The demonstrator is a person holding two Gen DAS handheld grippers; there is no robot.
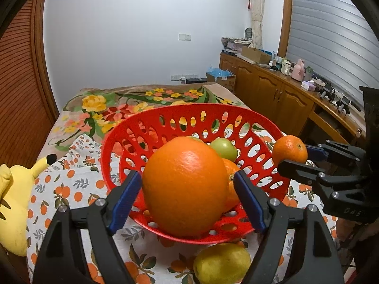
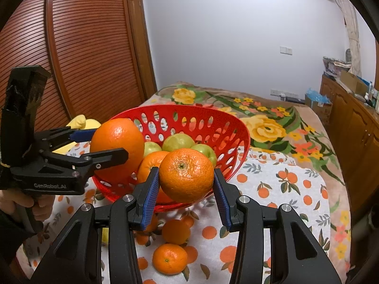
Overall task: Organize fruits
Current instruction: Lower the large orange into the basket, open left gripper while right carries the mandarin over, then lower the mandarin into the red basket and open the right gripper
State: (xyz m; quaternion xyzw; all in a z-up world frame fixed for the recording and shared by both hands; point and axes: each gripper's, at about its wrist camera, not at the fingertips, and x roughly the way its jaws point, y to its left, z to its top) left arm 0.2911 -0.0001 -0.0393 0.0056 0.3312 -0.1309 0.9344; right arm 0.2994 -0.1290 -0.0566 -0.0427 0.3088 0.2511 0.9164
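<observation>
The left gripper [image 1: 187, 187] has a large orange [image 1: 184, 184] between its blue pads, over the near part of the red basket [image 1: 151, 118]. Its left pad lies against the peel; at the right pad a narrow gap seems to show, so a firm grip cannot be told. The right gripper [image 2: 186, 185] is clamped on a mandarin [image 2: 186, 174], held above the basket's near rim. Ahead of both, inside the basket, lie green apples [image 2: 177, 142] and another orange [image 2: 149, 165]. Below the right gripper two mandarins [image 2: 169, 258] rest on the fruit-print cloth [image 2: 272, 189]. Below the left gripper a yellow pear [image 1: 221, 264] lies on that cloth, and a yellow plush [image 1: 14, 203] sits to its left.
</observation>
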